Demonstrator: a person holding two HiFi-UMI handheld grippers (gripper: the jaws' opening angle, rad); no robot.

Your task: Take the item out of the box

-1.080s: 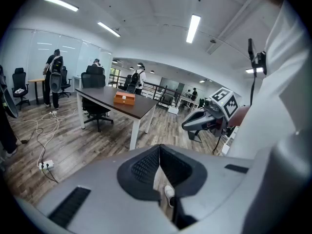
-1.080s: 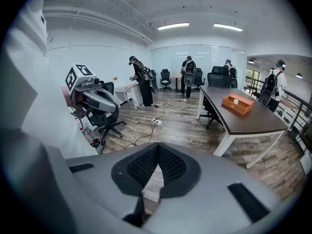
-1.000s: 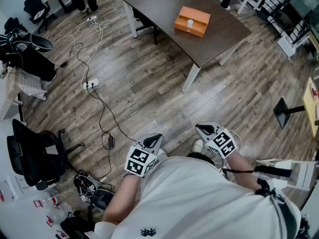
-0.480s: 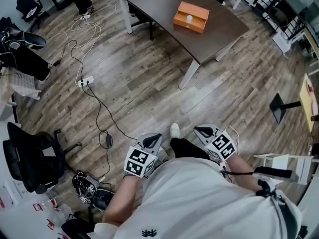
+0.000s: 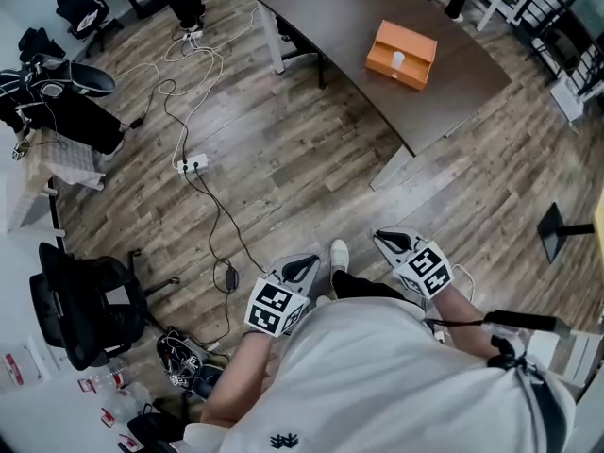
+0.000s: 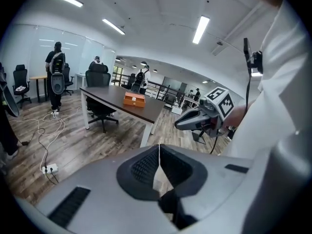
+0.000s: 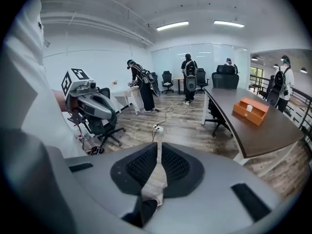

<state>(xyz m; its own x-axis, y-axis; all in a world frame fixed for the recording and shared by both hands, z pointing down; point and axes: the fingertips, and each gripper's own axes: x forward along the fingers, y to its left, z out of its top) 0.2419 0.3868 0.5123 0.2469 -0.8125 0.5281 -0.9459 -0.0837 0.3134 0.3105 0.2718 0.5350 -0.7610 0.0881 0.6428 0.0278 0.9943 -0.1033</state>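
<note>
An orange box (image 5: 401, 55) lies open on a dark brown table (image 5: 340, 12), far ahead of me, with a small white item (image 5: 398, 59) inside it. Both grippers are held close to my body, well short of the table. The left gripper (image 5: 304, 264) is shut with nothing in it, and so is the right gripper (image 5: 382, 241). The left gripper view shows the box (image 6: 133, 99) on the table and the right gripper (image 6: 187, 122) beside its own closed jaws. In the right gripper view the box (image 7: 250, 110) is at the right and the left gripper (image 7: 108, 115) at the left.
A power strip (image 5: 192, 165) with long cables lies on the wood floor between me and the table. A black office chair (image 5: 80, 300) stands at the left, with clutter near it. A floor stand (image 5: 559, 223) is at the right. People (image 7: 140, 84) stand at the far end.
My view has shifted: the table and box now sit further right and slightly lower in the head view. A foot has stepped forward. Both grippers stay shut near my body.
</note>
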